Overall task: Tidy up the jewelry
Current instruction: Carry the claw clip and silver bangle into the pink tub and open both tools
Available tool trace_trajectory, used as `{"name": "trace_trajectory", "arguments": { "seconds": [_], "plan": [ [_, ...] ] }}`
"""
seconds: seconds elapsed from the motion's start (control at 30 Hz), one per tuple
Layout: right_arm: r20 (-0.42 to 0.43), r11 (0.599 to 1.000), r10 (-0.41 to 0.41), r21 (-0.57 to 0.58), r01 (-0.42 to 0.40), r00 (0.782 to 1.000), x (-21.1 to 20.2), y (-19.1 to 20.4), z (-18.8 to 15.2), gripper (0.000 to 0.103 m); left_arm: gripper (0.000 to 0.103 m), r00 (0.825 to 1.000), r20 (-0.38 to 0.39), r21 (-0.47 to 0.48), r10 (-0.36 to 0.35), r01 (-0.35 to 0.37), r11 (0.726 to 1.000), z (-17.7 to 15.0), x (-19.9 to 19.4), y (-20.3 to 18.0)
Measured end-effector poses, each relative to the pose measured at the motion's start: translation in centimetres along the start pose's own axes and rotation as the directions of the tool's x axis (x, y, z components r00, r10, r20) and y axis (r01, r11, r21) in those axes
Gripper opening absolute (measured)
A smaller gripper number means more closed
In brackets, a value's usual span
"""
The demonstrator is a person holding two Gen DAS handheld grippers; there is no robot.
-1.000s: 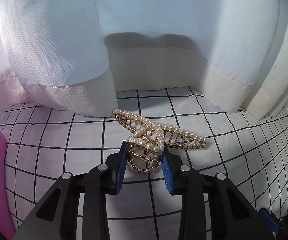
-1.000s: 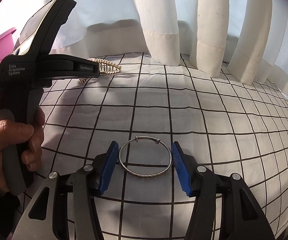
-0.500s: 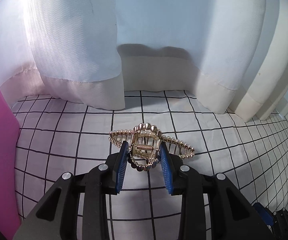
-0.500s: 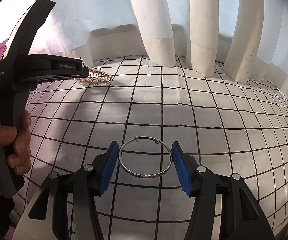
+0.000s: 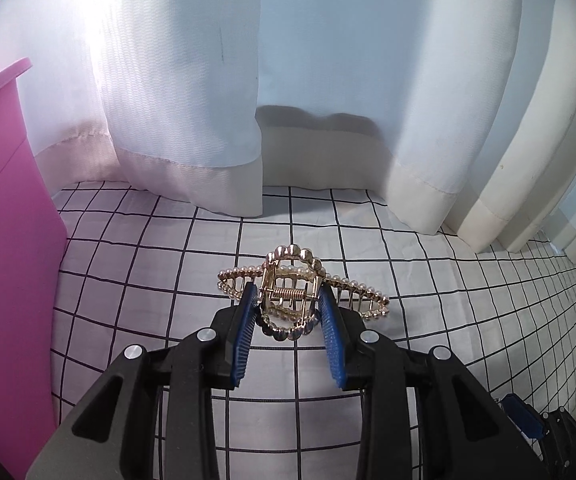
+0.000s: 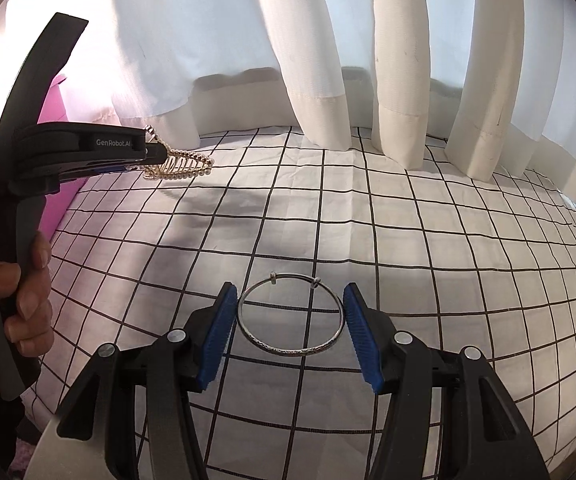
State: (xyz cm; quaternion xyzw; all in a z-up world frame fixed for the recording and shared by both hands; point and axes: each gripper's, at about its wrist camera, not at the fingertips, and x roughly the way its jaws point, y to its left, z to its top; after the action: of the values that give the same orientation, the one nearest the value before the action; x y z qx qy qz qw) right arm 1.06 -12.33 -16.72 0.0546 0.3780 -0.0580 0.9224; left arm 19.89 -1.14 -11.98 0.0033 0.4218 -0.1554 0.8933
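White curtains hang in folds along the far edge, their hems resting on a white cloth with a black grid that covers the counter. At the far left stands a pink bin, with handwriting on its side.

Next in size, the left tongs are clenched on a gold hair claw set with pearls; the blue pads press on either side of its spring hinge. In the right wrist view the claw sticks out from the tip of those tongs, lifted clear above the cloth with its shadow below, near the curtain hem and just beside the pink bin. A hand grips the handle at the left.

The right tongs are spread wide, with a thin silver bangle lying flat on the cloth between the pads. The pads sit close to the ring's sides; whether they touch it cannot be told.
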Motion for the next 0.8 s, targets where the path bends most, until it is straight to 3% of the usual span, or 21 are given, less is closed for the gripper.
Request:
{"name": "trace_trajectory", "arguments": {
  "seconds": [0.23, 0.5, 0.8],
  "plan": [
    [0.028, 0.999, 0.021, -0.032, -0.021, 0.999, -2.9, -0.5, 1.6, 0.053, 0.031, 1.000, 0.021, -0.012, 0.011, -0.011, 1.000, 0.9, -3.1, -1.0],
    [0.078, 0.991, 0.078, -0.116, -0.069, 0.994, -7.5, -0.4, 4.4, 0.053, 0.031, 0.994, 0.099, -0.043, 0.039, -0.035, 0.998, 2.2, -10.1, -1.7],
    [0.154, 0.949, 0.215, -0.265, -0.169, 0.964, -12.4, 3.4, 9.3, 0.053, 0.031, 0.966, 0.210, -0.141, 0.151, -0.123, 0.982, 3.9, -18.8, 0.2]
  ]
}}
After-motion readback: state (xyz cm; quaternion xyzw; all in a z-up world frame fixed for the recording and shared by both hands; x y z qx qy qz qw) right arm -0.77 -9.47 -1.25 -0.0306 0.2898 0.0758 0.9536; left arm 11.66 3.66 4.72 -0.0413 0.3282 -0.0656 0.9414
